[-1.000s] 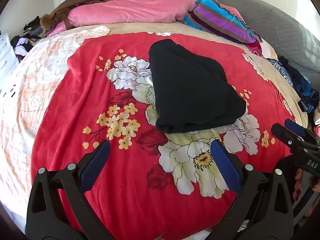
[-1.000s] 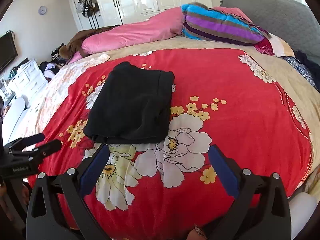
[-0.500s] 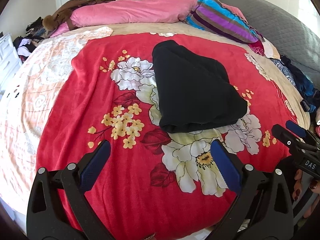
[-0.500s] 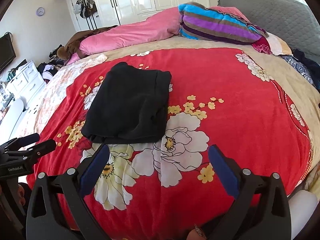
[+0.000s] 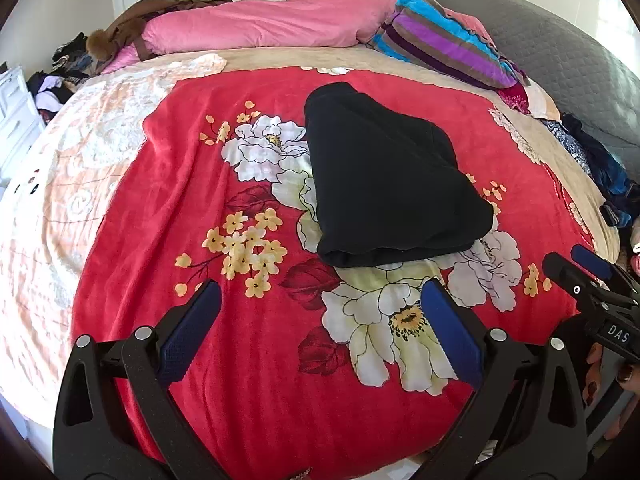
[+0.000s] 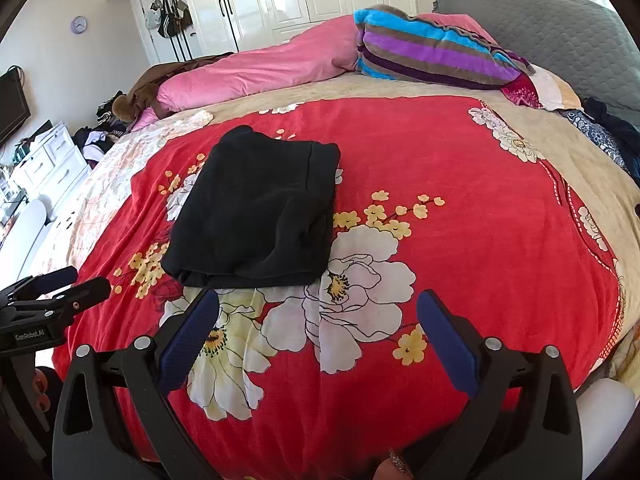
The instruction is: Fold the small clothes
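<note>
A black garment [image 5: 384,176], folded into a compact stack, lies on the red flowered blanket [image 5: 160,208]; it also shows in the right wrist view [image 6: 256,208]. My left gripper [image 5: 320,304] is open and empty, a short way in front of the garment's near edge. My right gripper [image 6: 318,316] is open and empty, near the garment's near right corner, not touching it. The right gripper also shows at the right edge of the left wrist view [image 5: 580,268], and the left gripper at the left edge of the right wrist view [image 6: 60,284].
A pink duvet [image 5: 260,24] and a striped pillow [image 5: 444,44] lie at the bed's far side. A grey headboard [image 6: 560,28] stands at right. Loose clothes [image 5: 600,168] lie at the right edge. White drawers [image 6: 44,164] stand at left.
Both grippers have drawn back slightly and shifted; the garment looks a little farther off in the right wrist view. The garment has not moved. Both grippers stay open.
</note>
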Motion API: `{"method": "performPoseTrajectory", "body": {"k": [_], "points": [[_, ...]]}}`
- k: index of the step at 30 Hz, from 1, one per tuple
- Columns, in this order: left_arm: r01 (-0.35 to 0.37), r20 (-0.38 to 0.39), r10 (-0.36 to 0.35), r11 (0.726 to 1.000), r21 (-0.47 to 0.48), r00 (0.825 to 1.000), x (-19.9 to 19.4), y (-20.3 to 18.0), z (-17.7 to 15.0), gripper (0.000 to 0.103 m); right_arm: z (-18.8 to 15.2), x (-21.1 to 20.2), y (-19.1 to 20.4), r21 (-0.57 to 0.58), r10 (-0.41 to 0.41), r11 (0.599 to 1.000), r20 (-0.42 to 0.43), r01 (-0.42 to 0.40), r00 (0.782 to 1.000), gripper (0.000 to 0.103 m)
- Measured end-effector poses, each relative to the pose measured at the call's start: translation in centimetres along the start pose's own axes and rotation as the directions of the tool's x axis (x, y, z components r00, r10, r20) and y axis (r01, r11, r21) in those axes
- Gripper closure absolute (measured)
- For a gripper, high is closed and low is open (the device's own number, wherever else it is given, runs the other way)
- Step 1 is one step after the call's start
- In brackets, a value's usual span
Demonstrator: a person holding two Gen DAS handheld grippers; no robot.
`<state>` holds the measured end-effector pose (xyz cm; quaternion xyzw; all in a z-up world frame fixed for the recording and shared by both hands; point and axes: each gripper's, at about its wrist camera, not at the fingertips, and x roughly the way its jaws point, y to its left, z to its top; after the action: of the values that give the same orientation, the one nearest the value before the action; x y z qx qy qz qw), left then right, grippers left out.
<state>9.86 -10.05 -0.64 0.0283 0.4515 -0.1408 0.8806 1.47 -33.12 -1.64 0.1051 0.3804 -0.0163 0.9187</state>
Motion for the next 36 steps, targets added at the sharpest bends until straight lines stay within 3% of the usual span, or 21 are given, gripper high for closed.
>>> {"method": "performPoseTrajectory", "body": {"k": [36], "points": [[-0.007, 0.001, 0.007, 1.0, -0.008, 1.0, -0.13, 0.24, 0.09, 0.009, 0.08, -0.14, 0.1, -0.008, -0.011, 1.0, -0.001, 0.011, 1.0, 0.004]]}}
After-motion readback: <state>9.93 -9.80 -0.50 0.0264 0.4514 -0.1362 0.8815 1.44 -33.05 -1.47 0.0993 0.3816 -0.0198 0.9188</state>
